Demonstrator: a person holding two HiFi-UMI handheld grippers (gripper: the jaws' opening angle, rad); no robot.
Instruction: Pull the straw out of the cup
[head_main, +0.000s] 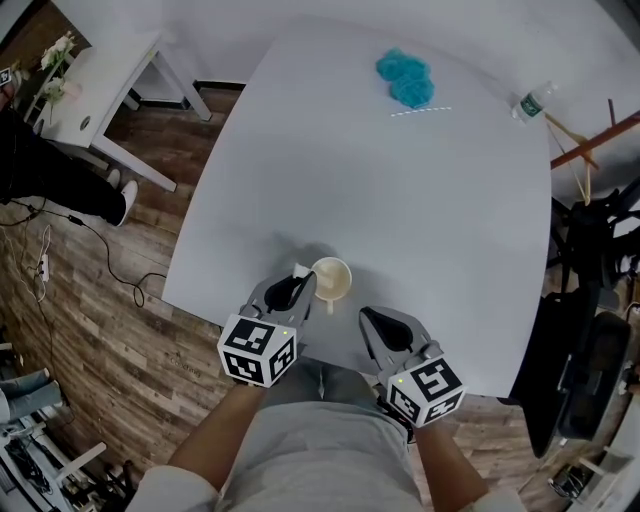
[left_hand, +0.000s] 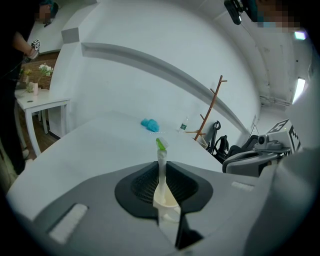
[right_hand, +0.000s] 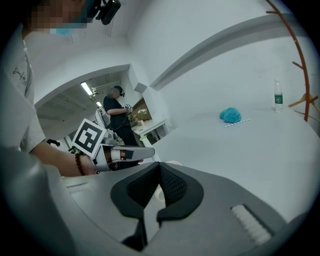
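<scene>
Left gripper (left_hand: 161, 169) is clamping the white, green-tipped straw (left_hand: 160, 150), its lower end reaching into the cream cup (head_main: 331, 280) near the white table's (head_main: 400, 200) front edge. Right gripper (right_hand: 158, 169) is hovering near the cup, jaws together, empty.

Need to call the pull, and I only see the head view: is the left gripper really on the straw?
Observer: Yes. The left gripper view shows the left gripper with its jaws shut on the white straw, below its green tip.
Operator: Is the lower end out of the cup?
Observer: It seems not. It runs down into the mouth of the cup, just under the jaws.
Operator: And the right gripper?
Observer: In its own view the right gripper has its jaws together, with nothing between them.
</scene>
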